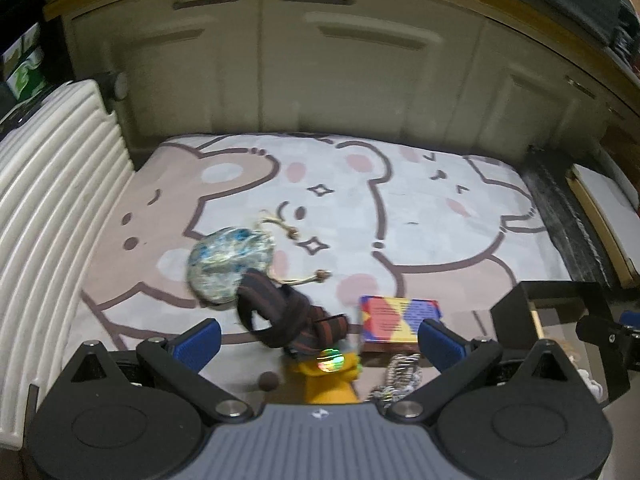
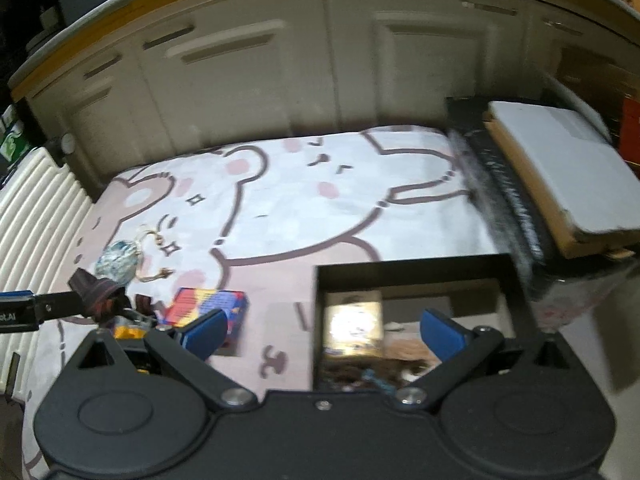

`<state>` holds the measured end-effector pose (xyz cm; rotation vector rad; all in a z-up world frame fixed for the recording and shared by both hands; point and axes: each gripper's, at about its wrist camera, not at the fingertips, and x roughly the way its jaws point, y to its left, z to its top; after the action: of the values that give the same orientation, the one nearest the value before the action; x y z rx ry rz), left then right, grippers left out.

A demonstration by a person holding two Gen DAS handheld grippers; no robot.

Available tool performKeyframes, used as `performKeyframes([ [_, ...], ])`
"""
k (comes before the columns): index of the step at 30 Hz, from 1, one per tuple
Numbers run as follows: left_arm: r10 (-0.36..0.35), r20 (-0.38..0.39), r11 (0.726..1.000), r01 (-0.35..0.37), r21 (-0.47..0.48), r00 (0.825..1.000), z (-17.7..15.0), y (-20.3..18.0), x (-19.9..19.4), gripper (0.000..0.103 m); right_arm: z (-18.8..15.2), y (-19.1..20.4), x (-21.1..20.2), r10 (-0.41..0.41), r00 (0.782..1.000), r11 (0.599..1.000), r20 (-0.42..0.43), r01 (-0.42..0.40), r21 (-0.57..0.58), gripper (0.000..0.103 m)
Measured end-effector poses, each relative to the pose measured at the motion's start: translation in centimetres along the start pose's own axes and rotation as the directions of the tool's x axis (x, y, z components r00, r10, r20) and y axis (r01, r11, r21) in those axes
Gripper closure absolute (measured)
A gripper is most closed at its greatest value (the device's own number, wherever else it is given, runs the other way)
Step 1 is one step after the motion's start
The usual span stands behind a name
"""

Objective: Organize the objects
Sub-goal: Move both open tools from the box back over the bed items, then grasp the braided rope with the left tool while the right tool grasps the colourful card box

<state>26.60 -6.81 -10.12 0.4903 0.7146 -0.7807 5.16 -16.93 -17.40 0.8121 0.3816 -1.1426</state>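
Evidently the sorting was midway: a black box (image 2: 414, 276) ahead of the right gripper (image 2: 324, 330) already held a yellow pack (image 2: 352, 330) and other bits, while loose things lay on the bear-print mat (image 1: 420, 216). Both pairs of fingers were spread and held nothing. Between the left gripper's (image 1: 320, 338) fingers lay a dark strap (image 1: 276, 312) and a yellow toy (image 1: 328, 380), with a chain (image 1: 400, 372) by its right finger, a card box (image 1: 396, 320) just ahead, and a blue pouch (image 1: 230, 266) beyond the strap. Next, I judge, the left should close on the strap and carry it rightward to the box; its loops may snag the toy.
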Motion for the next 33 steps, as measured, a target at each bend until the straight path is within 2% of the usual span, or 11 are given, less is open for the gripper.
performKeyframes([
  [4, 0.010, -0.001, 1.000, -0.010, -0.018, 1.000, -0.1, 1.3, 0.0, 0.000, 0.3, 1.8, 0.7, 0.023, 1.000, 1.000, -0.004, -0.023, -0.021, 0.000],
  [6, 0.010, 0.006, 1.000, -0.009, -0.025, 1.000, -0.1, 1.7, -0.1, 0.002, 0.5, 2.4, 1.0, 0.065, 0.998, 0.998, -0.008, -0.065, -0.012, 0.000],
  [11, -0.046, -0.011, 0.999, 0.046, -0.006, 0.999, -0.4, 1.7, 0.0, 0.019, 0.9, 3.2, 1.9, 0.111, 0.994, 0.994, -0.001, -0.111, 0.021, 0.000],
  [13, -0.091, -0.019, 0.995, 0.092, 0.030, 0.996, -0.6, 1.0, 0.2, 0.021, 1.0, 3.4, 2.3, 0.106, 0.994, 0.994, -0.004, -0.106, 0.024, 0.000],
  [15, -0.145, -0.030, 0.987, 0.147, 0.066, 0.989, -1.0, 0.2, 0.4, 0.021, 1.0, 3.5, 2.7, 0.104, 0.994, 0.994, -0.009, -0.104, 0.030, 0.000],
  [18, -0.170, -0.057, 0.977, 0.176, 0.122, 0.984, -1.7, -1.2, 0.8, 0.024, 1.2, 3.6, 3.4, 0.115, 0.993, 0.992, -0.015, -0.114, 0.046, 0.000],
  [20, -0.187, -0.090, 0.970, 0.199, 0.142, 0.978, -2.0, -2.1, 1.5, 0.035, 1.3, 3.5, 3.9, 0.124, 0.992, 0.991, -0.018, -0.122, 0.058, 0.000],
  [23, -0.230, -0.156, 0.957, 0.252, 0.143, 0.961, -2.7, -3.0, 2.7, 0.039, 1.4, 3.6, 4.7, 0.134, 0.991, 0.989, -0.028, -0.132, 0.068, 0.000],
  [29, -0.257, -0.261, 0.951, 0.292, 0.106, 0.931, -3.9, -3.8, 5.8, 0.043, 1.5, 3.8, 6.2, 0.144, 0.988, 0.989, -0.052, -0.141, 0.051, 0.000],
  [33, -0.246, -0.293, 0.953, 0.285, 0.099, 0.924, -4.5, -4.2, 7.6, 0.047, 1.6, 3.9, 7.0, 0.169, 0.983, 0.985, -0.068, -0.166, 0.054, 0.000],
])
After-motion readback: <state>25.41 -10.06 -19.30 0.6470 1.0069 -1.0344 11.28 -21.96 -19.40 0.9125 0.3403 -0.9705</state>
